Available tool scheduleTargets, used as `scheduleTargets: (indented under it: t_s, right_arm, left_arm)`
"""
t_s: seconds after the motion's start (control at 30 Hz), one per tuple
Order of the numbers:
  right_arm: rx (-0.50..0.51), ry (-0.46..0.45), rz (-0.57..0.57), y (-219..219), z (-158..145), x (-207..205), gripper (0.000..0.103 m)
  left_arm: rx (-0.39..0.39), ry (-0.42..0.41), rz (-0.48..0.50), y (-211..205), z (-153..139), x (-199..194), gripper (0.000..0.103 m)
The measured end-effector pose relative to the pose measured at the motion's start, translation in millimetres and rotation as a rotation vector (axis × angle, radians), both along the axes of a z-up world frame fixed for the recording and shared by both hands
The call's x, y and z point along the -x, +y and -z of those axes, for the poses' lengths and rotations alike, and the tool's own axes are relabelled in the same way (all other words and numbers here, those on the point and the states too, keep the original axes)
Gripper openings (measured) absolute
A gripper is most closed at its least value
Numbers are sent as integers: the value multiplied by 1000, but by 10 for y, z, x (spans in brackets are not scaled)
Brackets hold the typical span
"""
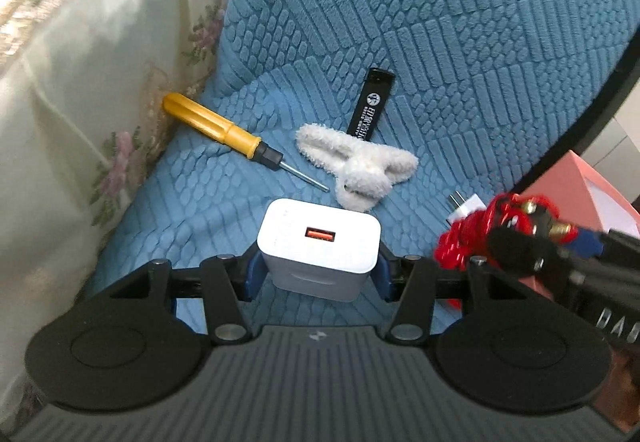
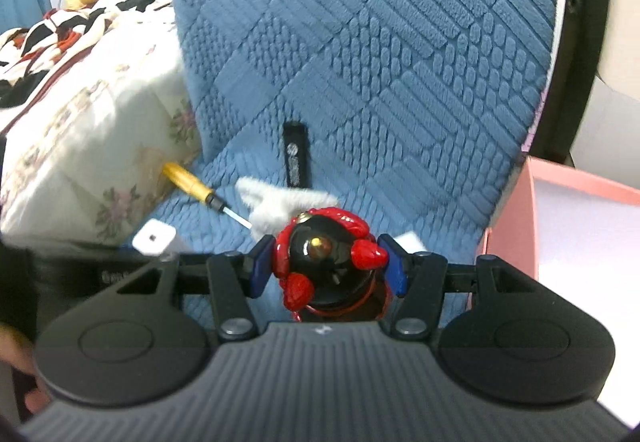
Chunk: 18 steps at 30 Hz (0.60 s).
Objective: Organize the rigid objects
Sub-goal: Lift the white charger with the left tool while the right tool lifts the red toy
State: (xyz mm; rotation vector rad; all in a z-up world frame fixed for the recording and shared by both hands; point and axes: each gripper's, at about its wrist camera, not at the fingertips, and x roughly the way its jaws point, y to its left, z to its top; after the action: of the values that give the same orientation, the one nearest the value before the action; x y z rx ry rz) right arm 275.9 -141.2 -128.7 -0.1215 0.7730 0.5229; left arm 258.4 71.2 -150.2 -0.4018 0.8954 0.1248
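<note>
Blue quilted fabric covers the chair seat (image 1: 224,202) where my leftovers lie. My left tongs (image 1: 319,267) are clenched on the white charger (image 1: 318,252), both pads pressing its sides, its orange port facing up toward the camera. My right tongs (image 2: 326,267) are clenched on a black and red figure (image 2: 326,268), which fills the gap between the blue pads.

In the right wrist view, the pink box (image 2: 560,242) sits at three o'clock from those tongs, just beside the chair's edge and open on top. I judge that box to be where things go, so the right hand is the nearer one, and the left must cross over past it.

On the seat at twelve o'clock from the left tongs rest a yellow screwdriver (image 1: 224,128), its long axis running ten to four, a fluffy white clip (image 1: 360,170), a black lighter (image 1: 368,106) lying roughly six to twelve, and a small white plug (image 1: 468,208) at two o'clock.
</note>
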Motion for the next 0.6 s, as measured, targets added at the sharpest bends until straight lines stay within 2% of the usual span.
scheduleTargets:
  t_s: [0.4,0.6]
  right_arm:
    - [-13,25,3,-60,-50,729,59]
    - [-4,54,21,-79,2,932,59]
  left_arm:
    - [-13,-14,6,-34,-144,396,58]
    - [-5,-18,13,-40,-174,548,58]
